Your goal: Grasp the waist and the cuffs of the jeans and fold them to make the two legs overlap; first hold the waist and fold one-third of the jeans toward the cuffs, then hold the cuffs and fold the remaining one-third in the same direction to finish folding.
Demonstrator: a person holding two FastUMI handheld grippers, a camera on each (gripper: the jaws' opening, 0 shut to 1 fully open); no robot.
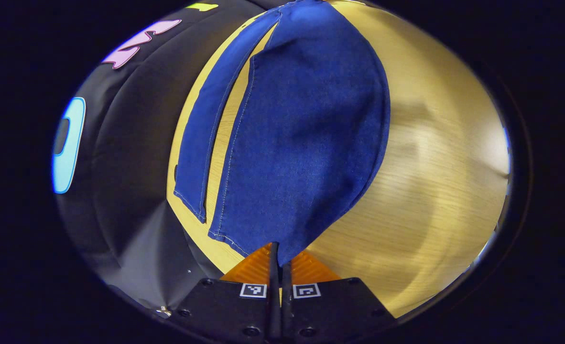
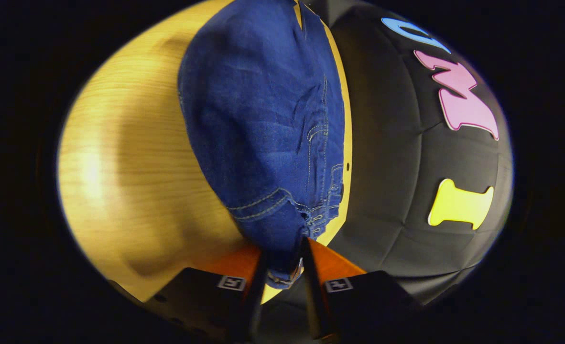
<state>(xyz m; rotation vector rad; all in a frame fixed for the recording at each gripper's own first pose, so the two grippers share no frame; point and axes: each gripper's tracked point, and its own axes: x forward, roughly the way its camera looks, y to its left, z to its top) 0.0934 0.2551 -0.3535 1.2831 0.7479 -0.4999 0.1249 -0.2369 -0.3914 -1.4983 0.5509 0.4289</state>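
Blue denim jeans (image 1: 306, 138) lie along a light wooden table (image 1: 435, 191). In the left gripper view, my left gripper (image 1: 280, 258) is shut on the cuff end of one leg, which is lifted and draped toward the far leg (image 1: 206, 129) lying flat beside it. In the right gripper view, my right gripper (image 2: 285, 258) is shut on the waistband of the jeans (image 2: 263, 119), with the stitched waist and pocket seams bunched between its orange fingers (image 2: 332, 263). The cloth rises from the table at both held ends.
The table's edge runs close beside the jeans, with the black booth wall (image 2: 397, 157) just past it. Bare wooden table surface (image 2: 134, 167) stretches on the other side of the jeans.
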